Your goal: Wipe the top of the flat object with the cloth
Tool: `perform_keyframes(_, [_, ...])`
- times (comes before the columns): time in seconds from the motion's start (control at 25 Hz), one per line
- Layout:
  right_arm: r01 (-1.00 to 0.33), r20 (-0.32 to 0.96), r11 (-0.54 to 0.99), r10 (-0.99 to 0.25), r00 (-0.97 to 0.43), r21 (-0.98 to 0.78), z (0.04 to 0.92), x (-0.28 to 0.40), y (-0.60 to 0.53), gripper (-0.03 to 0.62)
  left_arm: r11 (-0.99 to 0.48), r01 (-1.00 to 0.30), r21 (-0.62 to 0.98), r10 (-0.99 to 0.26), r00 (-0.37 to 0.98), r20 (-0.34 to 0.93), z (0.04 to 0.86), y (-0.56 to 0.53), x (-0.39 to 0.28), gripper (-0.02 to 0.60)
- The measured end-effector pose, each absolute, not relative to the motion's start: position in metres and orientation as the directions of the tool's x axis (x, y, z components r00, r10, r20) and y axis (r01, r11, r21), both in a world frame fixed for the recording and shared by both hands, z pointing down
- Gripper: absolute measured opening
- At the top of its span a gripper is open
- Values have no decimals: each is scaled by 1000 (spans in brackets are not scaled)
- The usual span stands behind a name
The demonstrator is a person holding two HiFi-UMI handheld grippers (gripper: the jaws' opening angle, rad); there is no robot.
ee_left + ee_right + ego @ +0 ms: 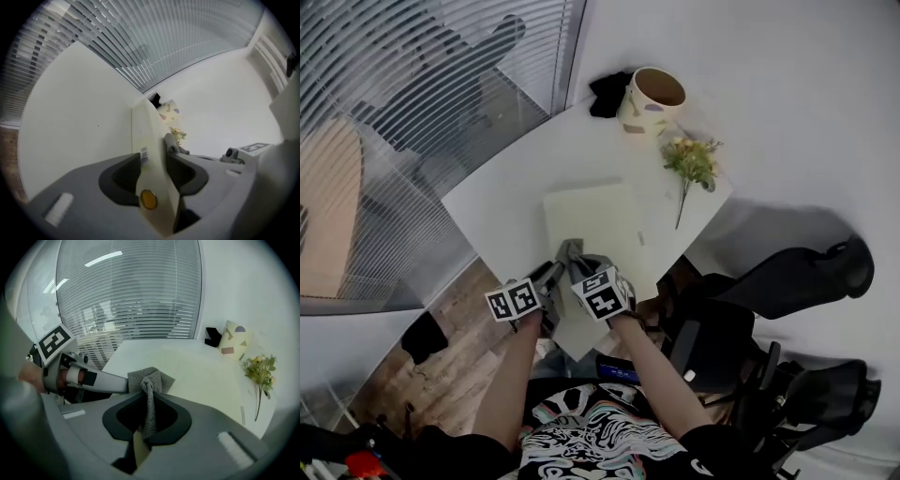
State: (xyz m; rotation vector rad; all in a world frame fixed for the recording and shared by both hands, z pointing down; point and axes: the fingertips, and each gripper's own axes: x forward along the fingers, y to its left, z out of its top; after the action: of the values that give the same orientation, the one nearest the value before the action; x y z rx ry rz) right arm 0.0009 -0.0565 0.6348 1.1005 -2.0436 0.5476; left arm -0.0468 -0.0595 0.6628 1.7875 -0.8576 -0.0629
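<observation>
A pale yellow flat object lies on the white table, and both grippers are at its near edge. My left gripper is shut on that edge; the left gripper view shows the pale board clamped between the jaws of the left gripper. My right gripper is shut on a grey cloth. In the right gripper view the cloth bunches up out of the right gripper and rests on the near part of the flat object, right beside the left gripper.
At the table's far end stand a patterned cream cup and a small black object. A sprig of yellow flowers lies near the right edge. Black chairs are to the right, and a glass wall with blinds is on the left.
</observation>
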Motion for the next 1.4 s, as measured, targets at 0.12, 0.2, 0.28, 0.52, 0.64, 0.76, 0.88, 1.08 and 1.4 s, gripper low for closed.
perform_keyframes(0.12, [-844,773,535,-522,-359,-31,635,2,-50,17,-136,-514,847,-573,738,356,663,-58,-46,225])
perform_keyframes(0.2, [-844,776,535,-518,-360,-35,636,2,-48,17,-133,-513,848,-572,738,357,664,-57,-46,225])
perform_keyframes(0.28, [-841,777,540,-513,-364,-36,636,2,-46,17,-131,-507,852,-570,742,354,664,-57,-46,225])
perform_keyframes(0.52, [-827,782,560,-496,-377,-44,636,2,-38,17,-133,-504,853,-571,743,350,664,-58,-46,224])
perform_keyframes(0.64, [-825,782,563,-491,-385,-52,638,1,-32,17,-131,-501,855,-569,745,349,665,-58,-46,224])
perform_keyframes(0.76, [-819,775,570,-491,-397,-58,637,-1,-27,17,-131,-501,855,-569,745,349,665,-58,-48,224])
perform_keyframes(0.88, [-821,772,565,-488,-408,-78,637,0,-22,17,-132,-502,855,-569,744,349,664,-59,-47,224])
perform_keyframes(1.08, [-821,774,563,-477,-418,-96,638,0,-12,17,-132,-497,858,-568,747,345,664,-58,-47,224])
perform_keyframes(1.4, [-811,772,576,-468,-430,-103,634,1,2,17,-134,-497,857,-569,747,344,664,-59,-46,224])
